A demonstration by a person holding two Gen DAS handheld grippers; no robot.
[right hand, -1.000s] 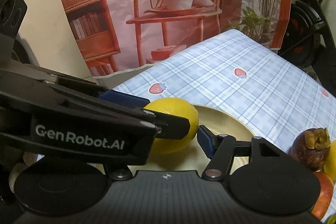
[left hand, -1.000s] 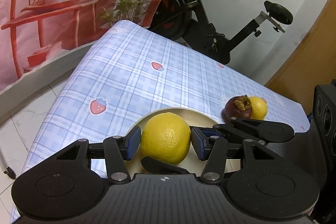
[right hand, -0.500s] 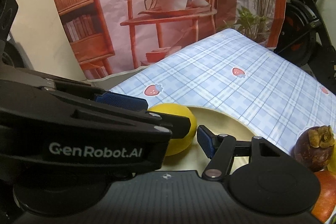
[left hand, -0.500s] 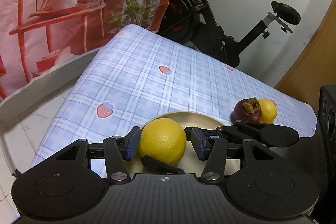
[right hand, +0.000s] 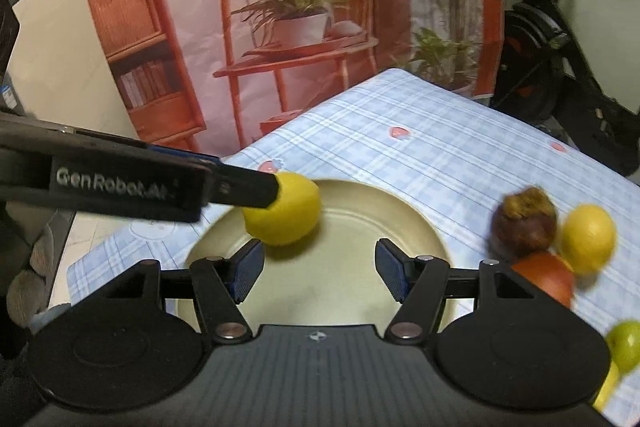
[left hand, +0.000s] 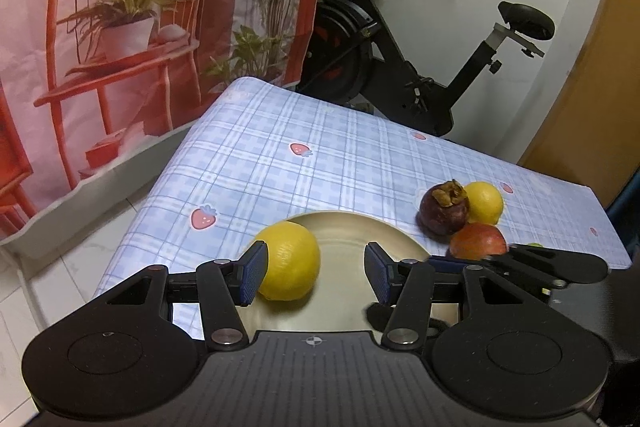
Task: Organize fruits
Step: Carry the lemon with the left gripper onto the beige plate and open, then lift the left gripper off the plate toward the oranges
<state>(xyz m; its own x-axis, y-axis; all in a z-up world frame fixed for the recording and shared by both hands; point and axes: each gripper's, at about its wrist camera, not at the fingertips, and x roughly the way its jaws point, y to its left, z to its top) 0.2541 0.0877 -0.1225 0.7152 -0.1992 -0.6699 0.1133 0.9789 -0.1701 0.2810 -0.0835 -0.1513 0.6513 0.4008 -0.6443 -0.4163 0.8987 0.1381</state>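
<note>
A yellow lemon (left hand: 290, 261) lies on the left part of a cream plate (left hand: 352, 231) on the checked tablecloth. My left gripper (left hand: 316, 273) is open; the lemon rests beside its left finger, free of the right one. My right gripper (right hand: 320, 269) is open and empty above the plate (right hand: 360, 211), with the lemon (right hand: 286, 215) ahead to its left. A mangosteen (left hand: 443, 207), a second lemon (left hand: 485, 202) and a red apple (left hand: 478, 246) sit right of the plate. A green fruit (right hand: 628, 343) shows at the right wrist view's right edge.
The table's left edge (left hand: 160, 179) drops to a tiled floor. An exercise bike (left hand: 400, 59) stands behind the table. A printed backdrop (left hand: 120, 7) hangs at the left. The far half of the tablecloth (left hand: 340, 147) holds nothing.
My left gripper has opened and let go of the lemon, which now lies on the plate. Both grippers have drawn back and up; the right one moved away from the left.
</note>
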